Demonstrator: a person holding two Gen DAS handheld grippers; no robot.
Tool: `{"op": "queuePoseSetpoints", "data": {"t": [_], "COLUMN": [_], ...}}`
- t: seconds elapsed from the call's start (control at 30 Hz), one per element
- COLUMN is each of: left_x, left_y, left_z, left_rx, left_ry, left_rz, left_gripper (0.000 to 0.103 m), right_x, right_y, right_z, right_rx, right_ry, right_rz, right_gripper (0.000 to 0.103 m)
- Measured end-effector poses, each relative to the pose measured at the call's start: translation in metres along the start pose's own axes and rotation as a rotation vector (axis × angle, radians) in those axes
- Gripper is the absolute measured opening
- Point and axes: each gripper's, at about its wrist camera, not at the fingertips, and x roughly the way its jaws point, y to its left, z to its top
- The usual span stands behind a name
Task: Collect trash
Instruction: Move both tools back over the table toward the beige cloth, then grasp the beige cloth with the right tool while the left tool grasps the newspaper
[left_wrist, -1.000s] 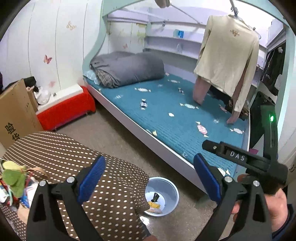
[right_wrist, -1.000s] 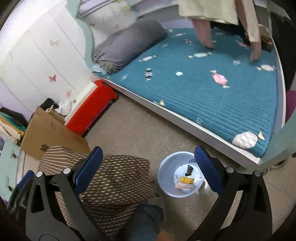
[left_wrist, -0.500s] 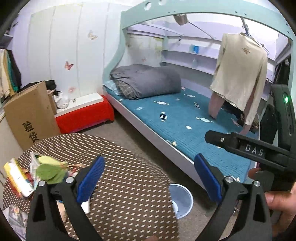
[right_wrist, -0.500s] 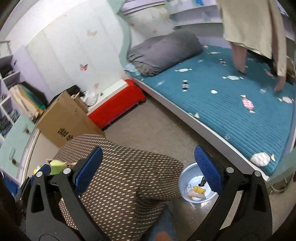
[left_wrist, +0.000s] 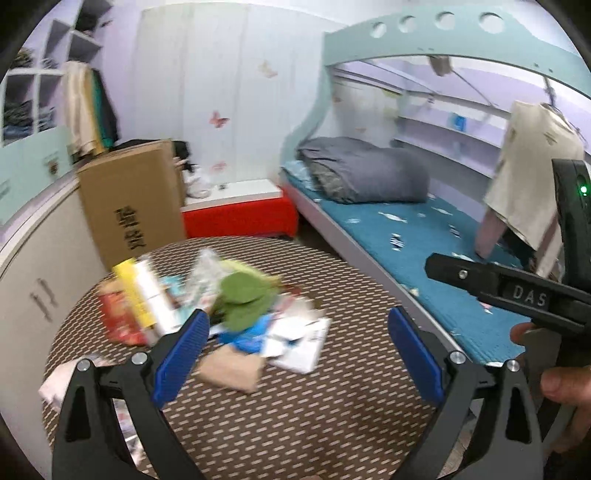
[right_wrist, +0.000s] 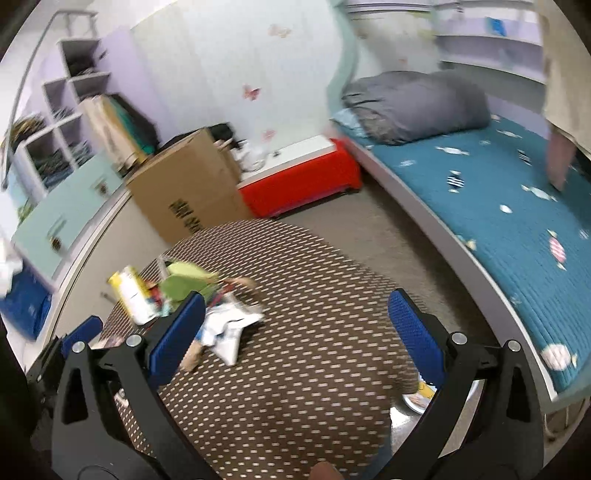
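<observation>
Trash (left_wrist: 207, 314) heaped at the tabletop's (left_wrist: 295, 424) left edge, blurred. Left gripper (left_wrist: 295, 354) above the tabletop, jaws wide apart, holding nothing. Right gripper (right_wrist: 295, 332) likewise spread and bare, over the middle. Bin (right_wrist: 417, 400) on the floor past the right edge.

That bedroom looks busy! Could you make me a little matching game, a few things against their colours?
Things:
1. storage bench
2. folded duvet
3. mattress cover
4. big box

Colours:
a. teal
b. brown cardboard
c. red
d. grey

Pairs: 1-c, 2-d, 3-a, 4-b
</observation>
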Motion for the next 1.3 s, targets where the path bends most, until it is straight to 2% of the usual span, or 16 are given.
{"op": "queuePoseSetpoints", "data": {"t": [0.23, 0.4, 0.6, 0.83, 0.97, 1.1, 1.13, 1.2, 1.27, 1.3], "left_x": [-0.021, -0.037, -0.044, -0.035, -0.019, 0.000, 0.005, 0.016, 0.026, 0.027], "left_y": [0.069, 0.122, 0.177, 0.217, 0.229, 0.227, 0.226, 0.223, 0.216, 0.212], "left_z": [-0.027, -0.054, -0.086, -0.104, -0.108, -0.102, -0.102, -0.102, -0.102, -0.101], "left_rx": [-0.080, -0.149, -0.255, -0.378, -0.486, -0.473, -0.469, -0.465, -0.444, -0.427], "left_ry": [0.021, 0.038, 0.074, 0.112, 0.134, 0.154, 0.168, 0.200, 0.228, 0.226], "left_rz": [0.135, 0.274, 0.398, 0.401, 0.347, 0.339, 0.333, 0.286, 0.255, 0.242], "left_gripper": [0.095, 0.095, 0.095, 0.095, 0.095, 0.095, 0.092, 0.062, 0.048, 0.036], "right_x": [0.032, 0.060, 0.094, 0.116, 0.130, 0.146, 0.148, 0.152, 0.148, 0.147], "right_y": [0.057, 0.094, 0.136, 0.154, 0.161, 0.165, 0.166, 0.165, 0.163, 0.161], "right_z": [-0.020, -0.041, -0.061, -0.074, -0.080, -0.085, -0.087, -0.092, -0.094, -0.092], "right_rx": [-0.139, -0.241, -0.384, -0.440, -0.456, -0.463, -0.466, -0.478, -0.498, -0.485], "right_ry": [0.084, 0.167, 0.236, 0.263, 0.290, 0.313, 0.320, 0.325, 0.296, 0.296], "right_rz": [0.077, 0.123, 0.133, 0.165, 0.168, 0.152, 0.145, 0.126, 0.091, 0.098], "right_gripper": [0.097, 0.097, 0.097, 0.097, 0.088, 0.081, 0.077, 0.064, 0.051, 0.048]}}
